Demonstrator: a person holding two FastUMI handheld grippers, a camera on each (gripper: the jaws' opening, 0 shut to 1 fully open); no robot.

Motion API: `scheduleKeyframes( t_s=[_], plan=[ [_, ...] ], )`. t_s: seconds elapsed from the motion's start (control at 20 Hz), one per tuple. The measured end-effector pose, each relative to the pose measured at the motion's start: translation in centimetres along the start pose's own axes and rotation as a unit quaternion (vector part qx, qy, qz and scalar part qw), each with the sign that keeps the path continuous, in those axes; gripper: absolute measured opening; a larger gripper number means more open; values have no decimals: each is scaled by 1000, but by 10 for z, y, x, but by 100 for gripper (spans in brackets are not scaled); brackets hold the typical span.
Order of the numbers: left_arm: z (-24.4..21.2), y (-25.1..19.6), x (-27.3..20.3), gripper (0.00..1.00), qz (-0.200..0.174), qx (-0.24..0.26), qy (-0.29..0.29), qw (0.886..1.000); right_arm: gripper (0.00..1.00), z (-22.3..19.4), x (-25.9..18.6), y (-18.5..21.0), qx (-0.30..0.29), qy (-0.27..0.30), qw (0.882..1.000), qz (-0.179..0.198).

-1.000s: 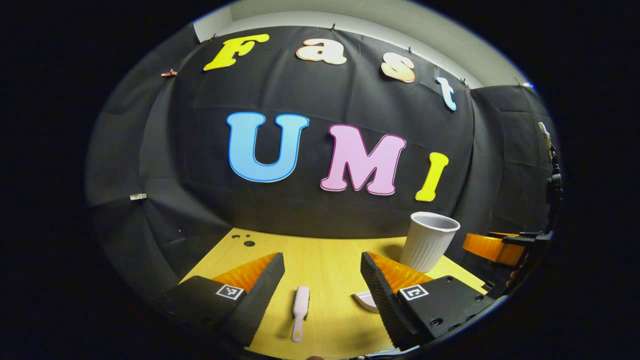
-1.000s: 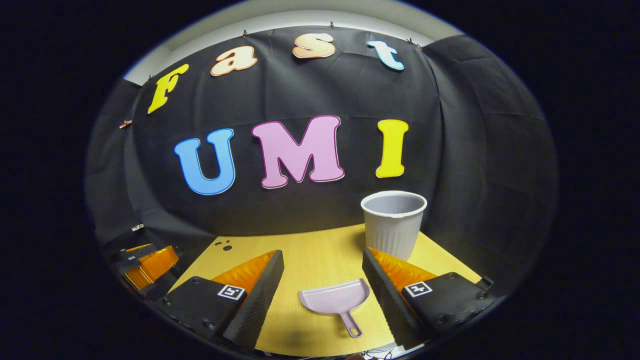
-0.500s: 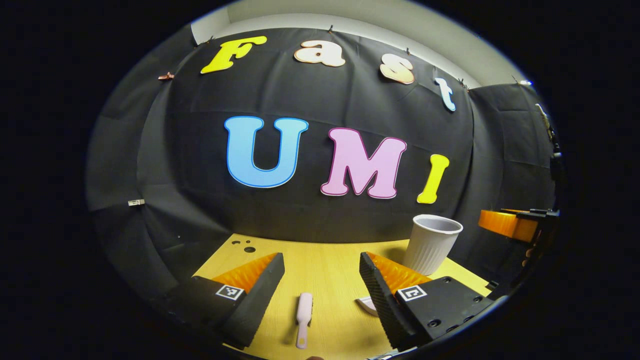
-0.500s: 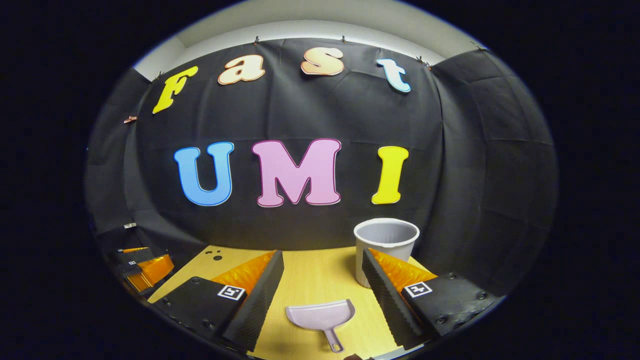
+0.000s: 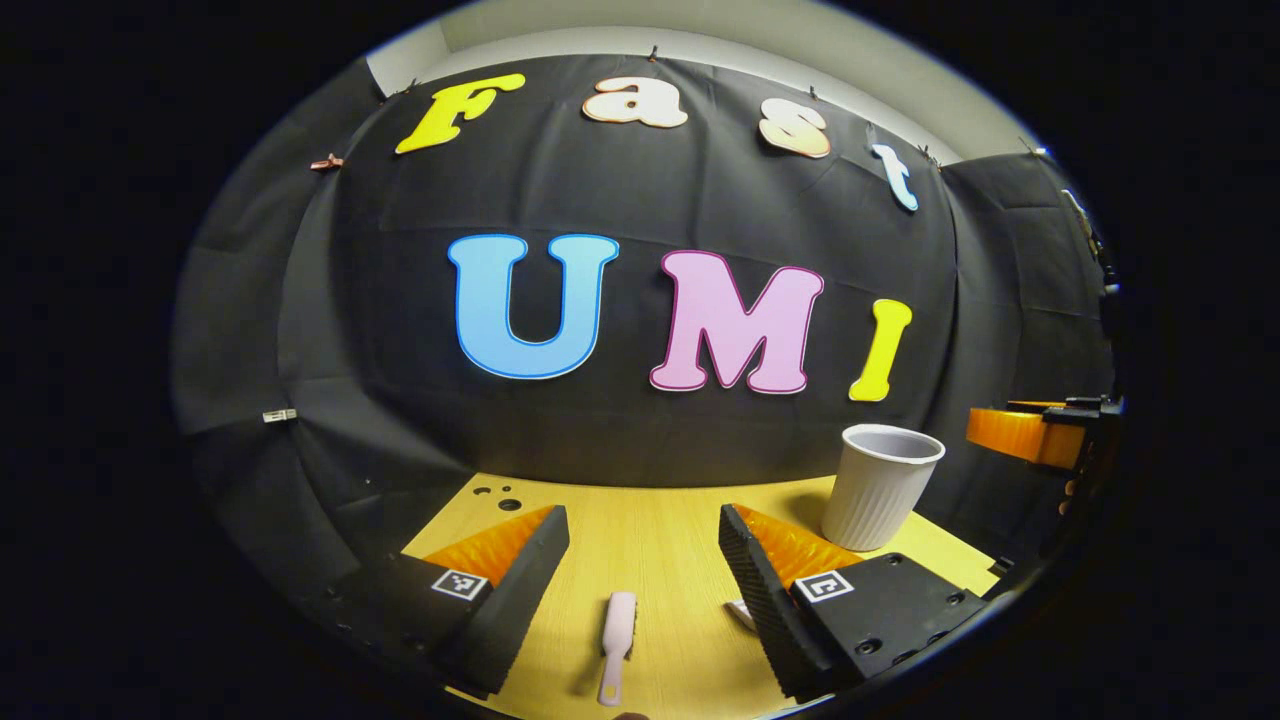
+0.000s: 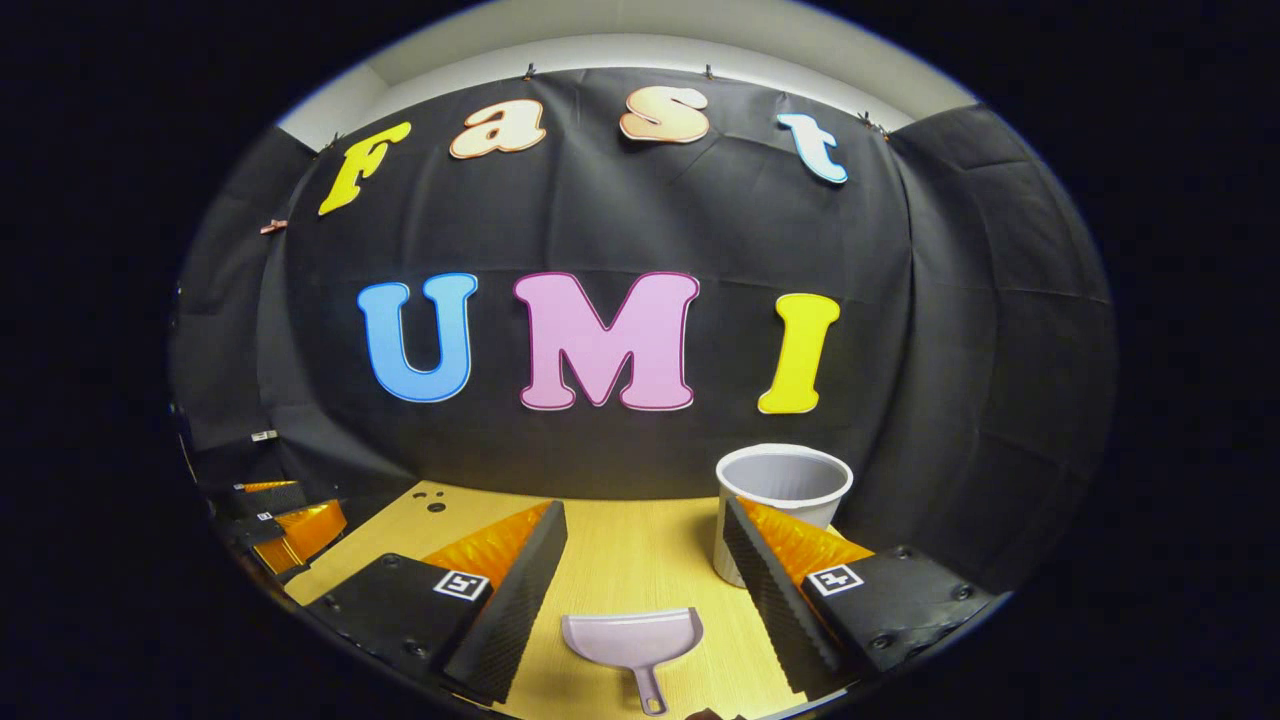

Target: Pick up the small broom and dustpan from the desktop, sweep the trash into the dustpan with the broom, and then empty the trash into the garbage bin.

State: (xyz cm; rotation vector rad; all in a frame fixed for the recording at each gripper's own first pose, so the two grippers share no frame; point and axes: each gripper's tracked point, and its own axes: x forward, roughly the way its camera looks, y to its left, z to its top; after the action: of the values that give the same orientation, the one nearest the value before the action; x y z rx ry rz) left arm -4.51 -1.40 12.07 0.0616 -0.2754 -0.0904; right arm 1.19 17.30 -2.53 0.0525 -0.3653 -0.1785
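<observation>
Poised above the wooden desktop (image 5: 660, 540), left gripper (image 5: 644, 525) spread wide over the small broom (image 5: 617, 645), lying free near the front edge. Right gripper (image 6: 645, 520) likewise agape, holding nothing, over the dustpan (image 6: 632, 640), handle toward the camera. Garbage bin (image 6: 782, 500) upright near the back right corner, partly hidden behind the right finger. Dark specks (image 5: 500, 498) at the back left corner.

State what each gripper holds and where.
Nothing: left gripper open above the small pink broom; right gripper open above the pale lilac plastic dustpan.
</observation>
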Motion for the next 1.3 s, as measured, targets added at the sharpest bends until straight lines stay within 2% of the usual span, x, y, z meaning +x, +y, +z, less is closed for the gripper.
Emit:
scheduleKeyframes(
  t_s=[0.15, 0.25, 0.4, 0.65, 0.75, 0.9, 1.0, 1.15, 1.3],
  plan=[
    [2, -15, 3, 96, 5, 7, 1, 1000, 99, -7, 9, -8, 7, 12, 1000, 10],
    [3, -23, 4, 96, 24, 20, 2, 1000, 99, -9, 15, -19, 13, 15, 999, 28],
    [3, -48, 8, 96, 58, 19, -7, 998, 100, -16, 30, -48, 10, 13, 998, 68],
    [0, -111, 22, 95, 93, 13, -27, 995, 99, -11, 74, -92, 19, -17, 985, 168],
    [-7, -130, 26, 95, 117, 6, -26, 993, 99, -8, 89, -110, 11, -31, 982, 185],
    [-10, -160, 29, 95, 140, 0, -25, 990, 99, -9, 98, -125, 12, -28, 979, 201],
    [-8, -177, 31, 95, 139, -10, -31, 990, 99, 0, 96, -132, 22, -44, 978, 204],
    [-8, -177, 27, 96, 157, -11, -22, 987, 98, -9, 90, -128, 6, -38, 976, 213],
    [-2, -176, 23, 96, 159, -10, -16, 987, 99, -6, 84, -129, -8, -33, 979, 202]
  ],
)
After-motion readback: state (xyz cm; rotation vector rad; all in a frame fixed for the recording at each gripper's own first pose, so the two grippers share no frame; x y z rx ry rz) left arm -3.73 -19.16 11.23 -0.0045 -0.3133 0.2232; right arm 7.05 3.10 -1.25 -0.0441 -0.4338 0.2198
